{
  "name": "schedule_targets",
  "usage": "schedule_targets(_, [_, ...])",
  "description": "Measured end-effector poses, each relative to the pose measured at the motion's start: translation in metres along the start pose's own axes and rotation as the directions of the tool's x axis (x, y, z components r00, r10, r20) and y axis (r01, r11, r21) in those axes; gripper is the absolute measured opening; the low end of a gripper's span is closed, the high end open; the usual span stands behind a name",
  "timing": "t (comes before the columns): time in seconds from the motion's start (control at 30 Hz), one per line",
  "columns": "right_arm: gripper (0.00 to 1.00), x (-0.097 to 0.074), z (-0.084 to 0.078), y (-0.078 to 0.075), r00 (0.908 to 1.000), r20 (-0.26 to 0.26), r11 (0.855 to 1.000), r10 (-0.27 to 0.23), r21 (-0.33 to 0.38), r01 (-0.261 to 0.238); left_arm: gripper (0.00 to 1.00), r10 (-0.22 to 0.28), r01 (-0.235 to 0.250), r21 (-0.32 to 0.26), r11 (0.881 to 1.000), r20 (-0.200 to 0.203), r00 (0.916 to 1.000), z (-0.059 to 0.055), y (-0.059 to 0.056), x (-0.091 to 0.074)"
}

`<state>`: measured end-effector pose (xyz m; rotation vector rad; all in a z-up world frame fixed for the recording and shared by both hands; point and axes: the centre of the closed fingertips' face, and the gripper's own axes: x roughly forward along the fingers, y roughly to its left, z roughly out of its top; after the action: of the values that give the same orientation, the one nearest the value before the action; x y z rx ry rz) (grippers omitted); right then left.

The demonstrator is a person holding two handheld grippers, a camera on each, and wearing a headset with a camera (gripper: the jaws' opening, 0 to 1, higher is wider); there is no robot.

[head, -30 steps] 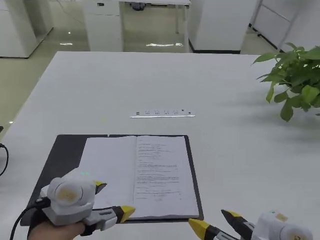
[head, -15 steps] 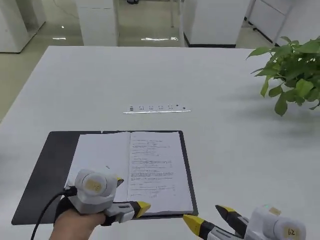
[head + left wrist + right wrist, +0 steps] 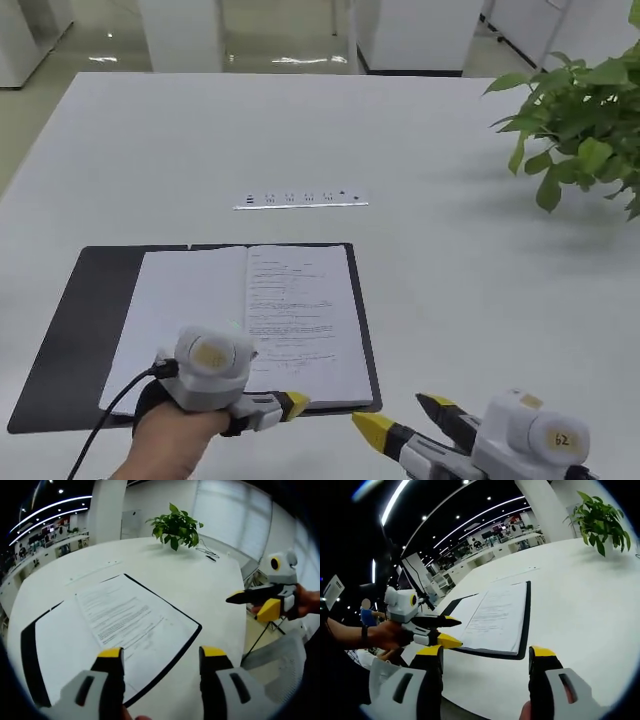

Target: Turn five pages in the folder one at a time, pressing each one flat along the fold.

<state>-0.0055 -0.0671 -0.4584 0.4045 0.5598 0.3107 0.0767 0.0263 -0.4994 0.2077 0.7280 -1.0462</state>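
Observation:
A black folder [image 3: 70,330] lies open on the white table, with a blank left page [image 3: 185,300] and a printed right page [image 3: 300,310]. My left gripper [image 3: 275,393] is open over the folder's near edge, below the fold, one yellow tip reaching toward the right page's bottom. In the left gripper view the left gripper [image 3: 162,654] spans the right page's [image 3: 125,620] near corner. My right gripper [image 3: 403,417] is open just off the folder's near right corner, holding nothing. In the right gripper view the right gripper [image 3: 486,652] faces the folder [image 3: 526,625] and the left gripper [image 3: 427,625].
A potted green plant [image 3: 580,120] stands at the table's far right. A flush socket strip [image 3: 300,200] sits beyond the folder. The table [image 3: 480,290] is bare to the right of the folder. Its near edge runs just below both grippers.
My left gripper has slid right along the folder's near edge, toward the right page. The right gripper stays near the folder's corner. The head camera has shifted.

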Motion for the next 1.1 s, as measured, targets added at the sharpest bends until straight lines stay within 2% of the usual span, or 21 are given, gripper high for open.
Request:
schedule_targets(0.2, [0.69, -0.002, -0.004, 0.000, 0.9999, -0.012, 1.000, 0.002, -0.008, -0.002, 0.59, -0.009, 0.010, 0.001, 1.000, -0.016, 0.9998, -0.003, -0.004, 0.014])
schedule_targets(0.53, [0.69, -0.005, -0.006, 0.000, 0.9998, -0.020, 1.000, 0.002, -0.011, -0.003, 0.60, 0.011, -0.011, -0.001, 1.000, -0.018, 0.9998, -0.006, -0.002, 0.033])
schedule_targets(0.77, [0.68, -0.006, -0.009, -0.004, 0.9996, -0.028, 1.000, -0.005, -0.005, 0.005, 0.59, 0.006, -0.006, -0.002, 1.000, -0.014, 0.9999, -0.005, -0.010, 0.050])
schedule_targets(1.03, [0.67, -0.008, -0.013, -0.008, 0.9993, -0.032, 1.000, -0.016, 0.010, 0.017, 0.59, 0.020, -0.020, -0.026, 0.999, 0.018, 0.9996, 0.003, -0.014, 0.067])
schedule_targets(1.1, [0.65, -0.009, -0.013, -0.009, 0.9994, -0.030, 1.000, -0.020, 0.017, 0.020, 0.58, 0.013, -0.011, -0.053, 0.999, 0.041, 0.9991, 0.008, -0.016, 0.070])
